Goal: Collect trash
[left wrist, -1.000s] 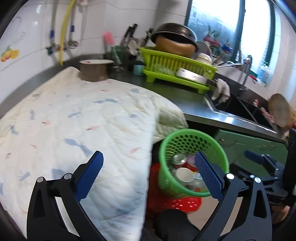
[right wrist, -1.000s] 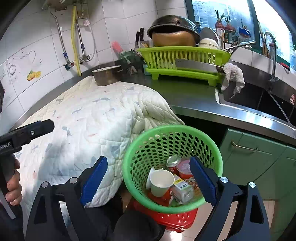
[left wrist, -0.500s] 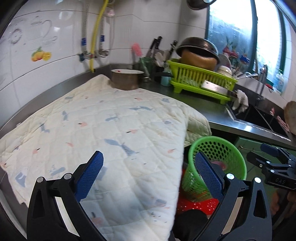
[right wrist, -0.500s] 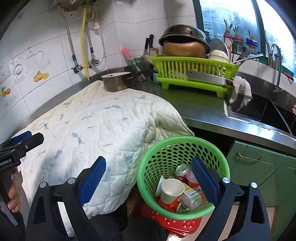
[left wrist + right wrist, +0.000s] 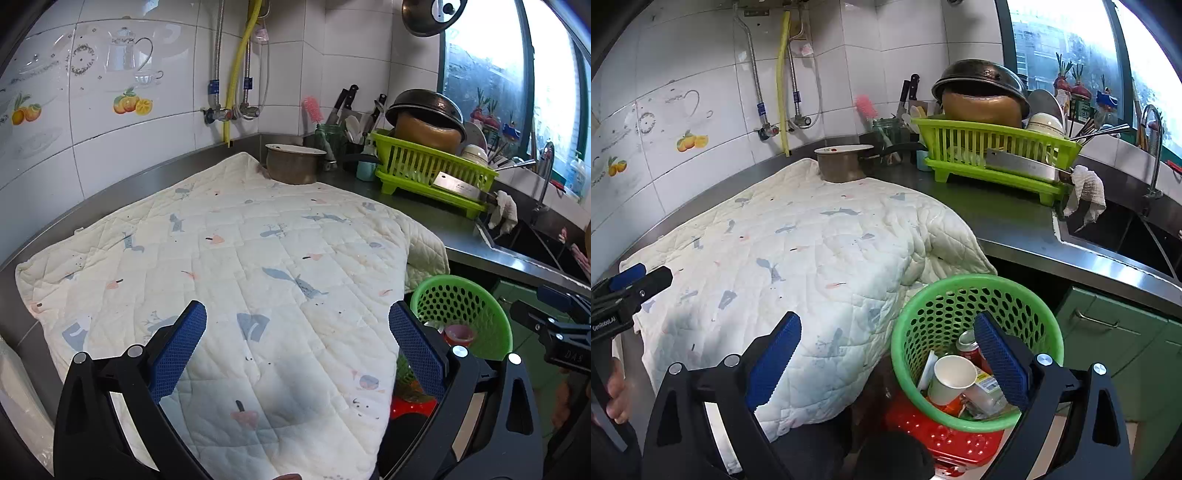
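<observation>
A green mesh basket (image 5: pixel 979 295) stands on a red stool (image 5: pixel 945 439) beside the counter. It holds a white paper cup (image 5: pixel 951 378), a red can (image 5: pixel 967 345) and a small carton (image 5: pixel 986 386). The basket also shows in the left wrist view (image 5: pixel 461 314). My right gripper (image 5: pixel 886 363) is open and empty, above the basket's left rim and the quilt edge. My left gripper (image 5: pixel 297 349) is open and empty over the white quilt (image 5: pixel 240 266). No trash shows on the quilt.
The quilt (image 5: pixel 798 258) covers the steel counter (image 5: pixel 1008 221). A metal pot (image 5: pixel 293 168) stands at its far end. A green dish rack (image 5: pixel 432 173) with bowls and a cleaver sits farther right, then a sink (image 5: pixel 1126 236). Green cabinets (image 5: pixel 1115 332) are below.
Both grippers have swung left and tilted up. The basket has slid right and lower in both views, and more of the quilt and wall now show. Both stay open.
</observation>
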